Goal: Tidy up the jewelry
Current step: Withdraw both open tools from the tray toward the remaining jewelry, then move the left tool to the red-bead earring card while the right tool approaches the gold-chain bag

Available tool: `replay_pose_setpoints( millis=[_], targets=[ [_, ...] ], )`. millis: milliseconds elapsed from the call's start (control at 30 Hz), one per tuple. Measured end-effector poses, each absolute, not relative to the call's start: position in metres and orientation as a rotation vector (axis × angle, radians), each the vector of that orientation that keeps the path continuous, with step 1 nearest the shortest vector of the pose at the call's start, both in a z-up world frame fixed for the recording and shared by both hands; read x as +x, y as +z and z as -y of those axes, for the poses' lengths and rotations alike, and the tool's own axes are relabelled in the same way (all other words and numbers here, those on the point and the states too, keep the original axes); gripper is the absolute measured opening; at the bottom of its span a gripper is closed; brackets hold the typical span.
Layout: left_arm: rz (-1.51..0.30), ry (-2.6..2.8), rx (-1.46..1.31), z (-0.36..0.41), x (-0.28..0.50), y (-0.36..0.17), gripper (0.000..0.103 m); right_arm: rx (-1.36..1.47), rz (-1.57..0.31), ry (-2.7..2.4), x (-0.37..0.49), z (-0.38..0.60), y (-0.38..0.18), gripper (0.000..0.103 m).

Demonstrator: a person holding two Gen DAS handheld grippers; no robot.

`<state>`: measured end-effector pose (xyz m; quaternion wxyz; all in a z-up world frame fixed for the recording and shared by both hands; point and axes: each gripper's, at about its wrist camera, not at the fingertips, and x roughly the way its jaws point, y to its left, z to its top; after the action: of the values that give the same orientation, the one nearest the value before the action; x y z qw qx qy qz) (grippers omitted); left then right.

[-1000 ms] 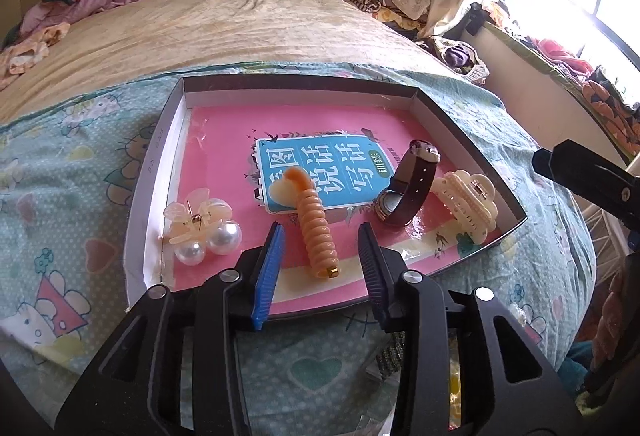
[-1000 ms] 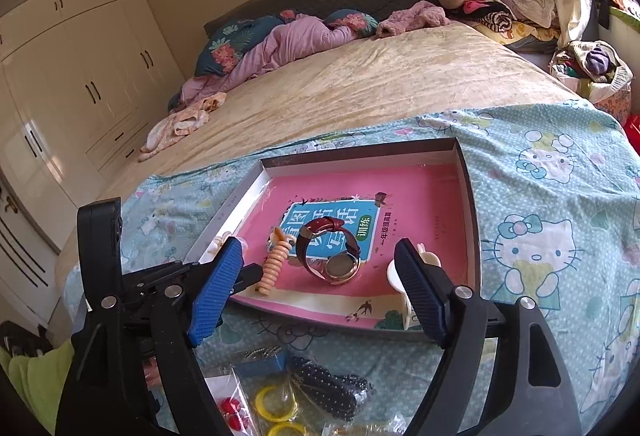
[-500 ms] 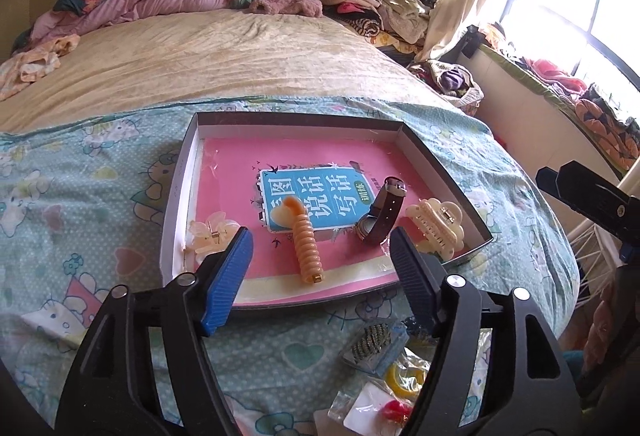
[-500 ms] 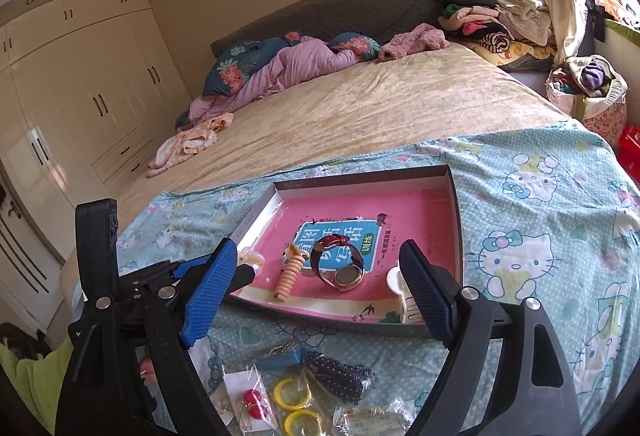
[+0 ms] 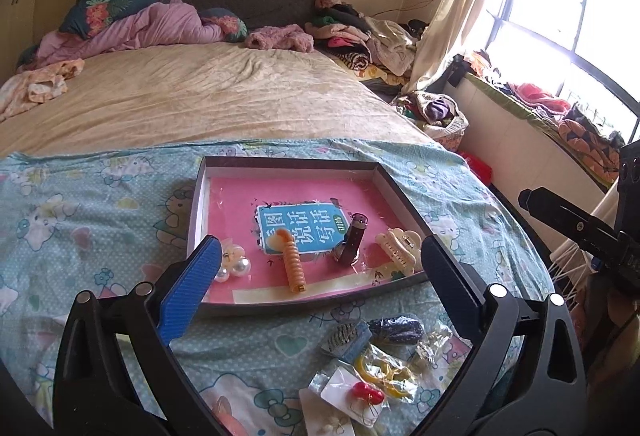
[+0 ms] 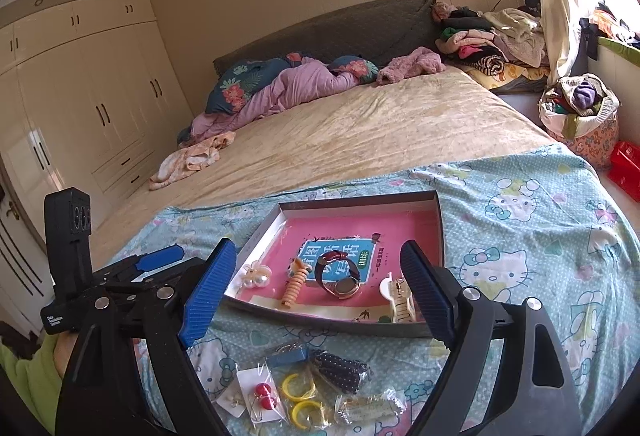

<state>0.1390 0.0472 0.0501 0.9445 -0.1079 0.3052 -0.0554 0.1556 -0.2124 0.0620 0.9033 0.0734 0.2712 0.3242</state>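
Observation:
A shallow grey box (image 5: pixel 288 164) (image 6: pixel 438 224) with a pink bottom lies on the blue bedsheet. In it lie a pearl hair clip (image 5: pixel 236 266) (image 6: pixel 256 276), an orange spiral clip (image 5: pixel 294 266) (image 6: pixel 294 286), a brown-strap watch (image 5: pixel 352 240) (image 6: pixel 338 276) and a cream claw clip (image 5: pixel 400 250) (image 6: pixel 396 300). Several bagged pieces lie in front of the box: yellow hoops (image 6: pixel 300 398), red earrings (image 5: pixel 366 392) (image 6: pixel 264 396), a dark dotted piece (image 5: pixel 396 330) (image 6: pixel 340 370). My left gripper (image 5: pixel 320 296) is open and empty above the box's near edge. My right gripper (image 6: pixel 320 296) is open and empty too.
The sheet covers the near end of a large bed (image 5: pixel 192 92) with pillows and clothes at the head. Wardrobes (image 6: pixel 80 108) stand on the left. A laundry basket (image 6: pixel 580 116) and a red box (image 6: pixel 626 164) are on the floor at right, under the window.
My left gripper has opened wide and pulled back and up from the orange spiral clip. The right gripper has also drawn back, so the bagged pieces show in both views.

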Motion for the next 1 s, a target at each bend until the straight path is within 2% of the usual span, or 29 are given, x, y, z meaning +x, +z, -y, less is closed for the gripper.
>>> replay_pose_setpoints(
  millis=[533,1000],
  targets=[
    [-0.628,-0.103,-0.195,-0.046,0.107,0.055,0.093,0.090,-0.557,0.671,0.119,0.229,0.067,0.083],
    [-0.717,-0.111,-0.173,-0.028,0.105,0.029,0.093,0.045,-0.692,0.659,0.122,0.249,0.025,0.083]
  ],
)
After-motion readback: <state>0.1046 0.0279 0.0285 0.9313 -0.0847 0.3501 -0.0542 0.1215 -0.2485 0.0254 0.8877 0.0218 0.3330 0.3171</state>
